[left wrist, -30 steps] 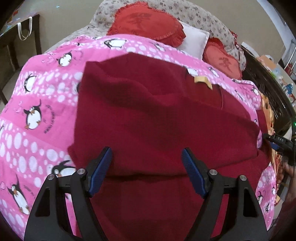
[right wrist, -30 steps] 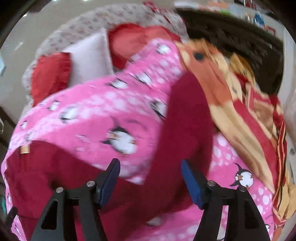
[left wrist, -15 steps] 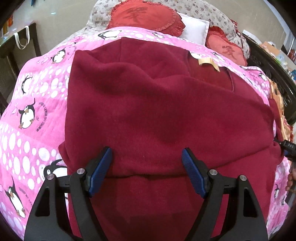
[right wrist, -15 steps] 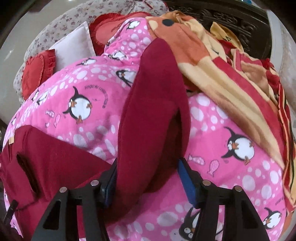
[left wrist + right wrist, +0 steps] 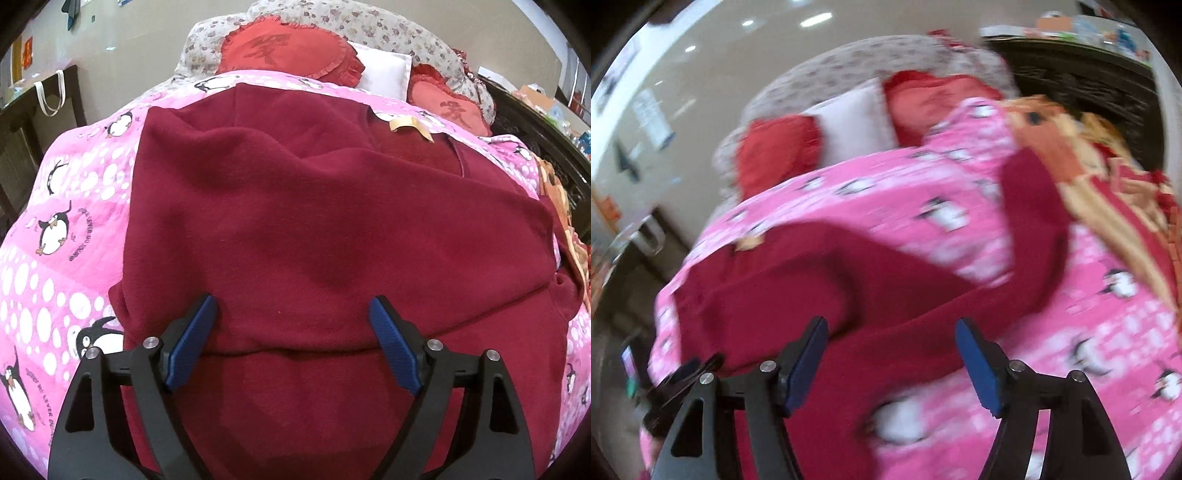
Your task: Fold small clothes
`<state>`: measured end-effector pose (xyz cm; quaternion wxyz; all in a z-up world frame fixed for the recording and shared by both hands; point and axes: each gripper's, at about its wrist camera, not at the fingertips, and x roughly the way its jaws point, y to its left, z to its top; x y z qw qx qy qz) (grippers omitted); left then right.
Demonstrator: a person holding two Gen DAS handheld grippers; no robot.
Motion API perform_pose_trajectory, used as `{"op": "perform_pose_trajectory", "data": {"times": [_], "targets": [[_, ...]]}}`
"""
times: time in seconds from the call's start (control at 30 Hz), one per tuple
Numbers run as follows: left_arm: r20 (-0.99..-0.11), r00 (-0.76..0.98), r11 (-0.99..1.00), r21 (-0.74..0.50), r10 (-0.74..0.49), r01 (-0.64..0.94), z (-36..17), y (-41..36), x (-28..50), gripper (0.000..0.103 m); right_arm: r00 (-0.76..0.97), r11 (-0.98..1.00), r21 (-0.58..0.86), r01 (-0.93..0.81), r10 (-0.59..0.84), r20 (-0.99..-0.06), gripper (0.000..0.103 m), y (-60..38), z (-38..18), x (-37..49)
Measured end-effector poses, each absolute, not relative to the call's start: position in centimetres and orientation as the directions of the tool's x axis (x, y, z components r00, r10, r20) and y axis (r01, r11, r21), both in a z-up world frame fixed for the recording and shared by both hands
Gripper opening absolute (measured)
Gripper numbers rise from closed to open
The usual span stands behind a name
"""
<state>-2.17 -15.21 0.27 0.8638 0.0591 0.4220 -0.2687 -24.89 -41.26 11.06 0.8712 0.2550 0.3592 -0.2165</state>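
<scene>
A dark red garment (image 5: 295, 206) lies spread on the pink penguin quilt (image 5: 55, 240), with a tan label (image 5: 406, 123) at its far side. Its near part is folded over, and the fold edge runs just under my left gripper (image 5: 291, 306). That gripper's jaws are opening, and the pads hover over the cloth without pinching it. The right wrist view is blurred. It shows the same garment (image 5: 768, 288) with one sleeve (image 5: 1030, 229) stretched out to the right across the quilt (image 5: 886, 195). My right gripper (image 5: 892, 328) is above the sleeve's near part, jaws opening, pads clear of the cloth.
Red cushions (image 5: 280, 48) and a white pillow (image 5: 384, 70) lie at the head of the bed. An orange and red blanket (image 5: 1089, 177) is bunched along the right side against a dark wooden frame (image 5: 1089, 85). A dark table (image 5: 22, 122) stands at the left.
My left gripper has sunk a little closer to the garment and its jaws stand wider. My right gripper had the sleeve between its jaws; it has since spread them and swung left.
</scene>
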Motion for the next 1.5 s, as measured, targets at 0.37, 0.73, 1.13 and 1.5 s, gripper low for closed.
{"op": "perform_pose_trajectory", "data": {"times": [0.37,0.73,1.13,1.5], "targets": [[-0.745,0.485,0.827,-0.157,-0.458,0.540,0.1,-15.2,-2.4,0.097,0.516,0.873,0.233,0.428,-0.023,-0.856,0.070,-33.0,4.1,-20.7],[-0.739,0.481,0.822,-0.170,-0.471,0.544,0.1,-15.0,-2.5,0.098,0.603,0.812,0.172,0.558,-0.254,-0.756,0.072,-44.4,12.0,-22.5],[-0.741,0.477,0.820,-0.171,-0.472,0.546,0.0,-15.1,-2.5,0.100,0.356,0.754,0.025,0.657,-0.281,-0.891,0.029,-58.9,5.1,-20.3],[-0.737,0.471,0.816,-0.188,-0.485,0.547,0.0,-15.1,-2.4,0.100,0.638,0.779,0.285,0.558,-0.183,-0.748,0.010,-53.7,14.9,-23.0]]}}
